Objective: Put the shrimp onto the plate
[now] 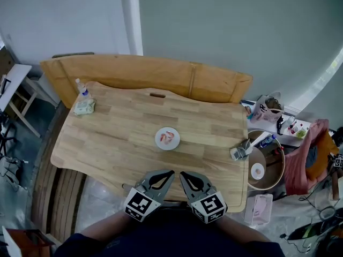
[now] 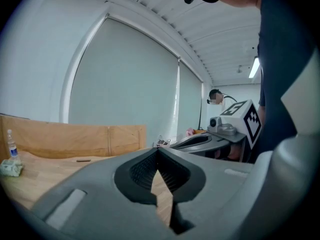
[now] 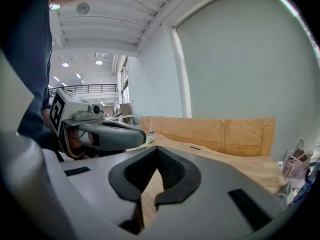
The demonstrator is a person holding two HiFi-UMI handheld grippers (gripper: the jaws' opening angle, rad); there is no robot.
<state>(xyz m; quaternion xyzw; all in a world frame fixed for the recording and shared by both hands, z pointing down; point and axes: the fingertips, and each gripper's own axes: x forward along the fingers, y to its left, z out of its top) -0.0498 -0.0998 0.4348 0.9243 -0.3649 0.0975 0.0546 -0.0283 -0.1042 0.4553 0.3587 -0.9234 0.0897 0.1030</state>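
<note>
A small white plate (image 1: 166, 138) rests in the middle of the wooden table (image 1: 118, 138), and pink shrimp (image 1: 169, 136) lie on it. Both grippers are held side by side at the table's near edge, short of the plate. My left gripper (image 1: 170, 172) is shut and empty, its tips meeting (image 2: 158, 150). My right gripper (image 1: 182, 173) is likewise shut with nothing in it (image 3: 158, 149). Neither gripper view shows the plate. Each gripper view shows the other gripper beside it.
A water bottle (image 1: 82, 88) and a green packet (image 1: 84, 107) sit at the table's far left corner. A grey object (image 1: 239, 151) lies at the right edge. A round stool (image 1: 266, 167) and clutter stand to the right. A wooden board (image 1: 161, 76) leans behind the table.
</note>
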